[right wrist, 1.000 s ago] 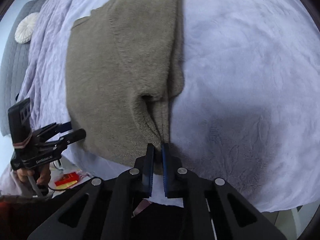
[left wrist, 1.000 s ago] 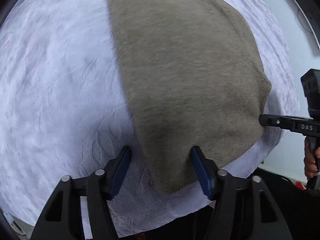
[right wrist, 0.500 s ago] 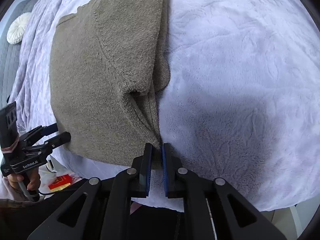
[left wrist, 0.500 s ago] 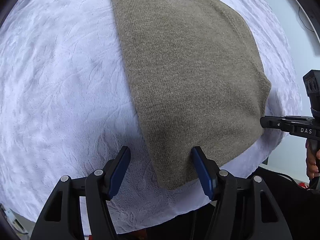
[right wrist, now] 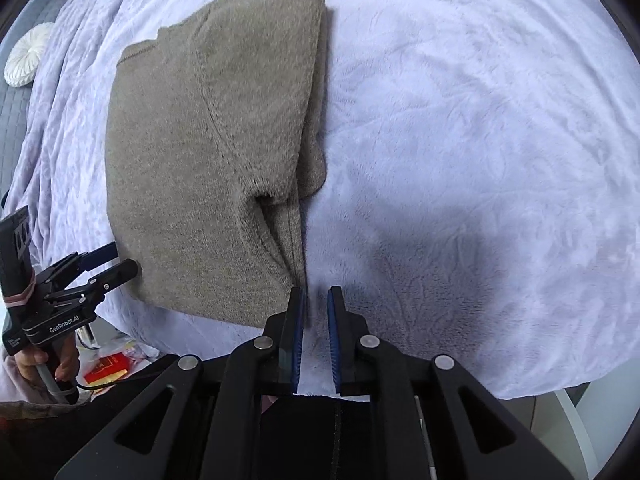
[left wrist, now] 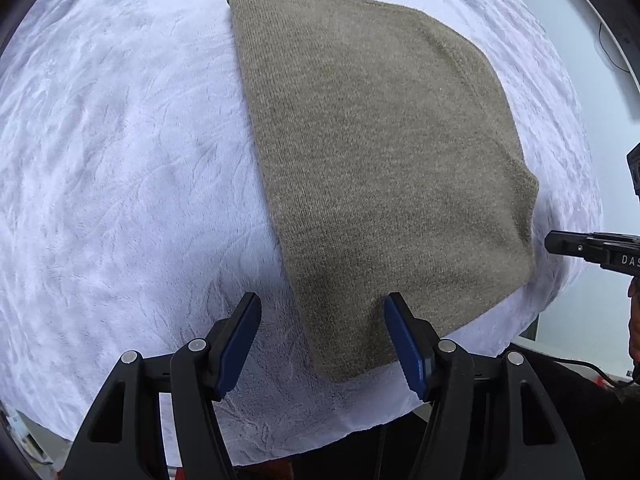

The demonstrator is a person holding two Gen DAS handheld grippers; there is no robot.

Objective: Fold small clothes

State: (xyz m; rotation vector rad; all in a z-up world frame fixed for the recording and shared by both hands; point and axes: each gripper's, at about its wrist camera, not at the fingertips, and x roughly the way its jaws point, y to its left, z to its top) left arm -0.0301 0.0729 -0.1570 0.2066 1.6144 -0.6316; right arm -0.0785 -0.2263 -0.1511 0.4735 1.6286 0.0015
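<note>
Fingers of the left gripper [left wrist: 322, 334] are spread wide astride the near corner of the olive-brown knitted sweater [left wrist: 376, 152], while the right gripper [right wrist: 316, 334], slightly parted, holds nothing beside its hem. Folded lengthwise, the sweater lies along the near edge of the bed's pale lilac plush blanket [right wrist: 460, 140], likely within reach for the next fold.

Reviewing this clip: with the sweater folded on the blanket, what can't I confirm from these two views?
- Sweater underside and how many layers are folded in: hidden by its own top layer, both views.
- Right gripper fingertips: cut off by the frame edge in the left wrist view.
- Red packet label: too small, partly behind the hand, right wrist view.
- Whether the left gripper touches the sweater or hovers: cannot tell.
- Blanket far edge: cut off.
</note>
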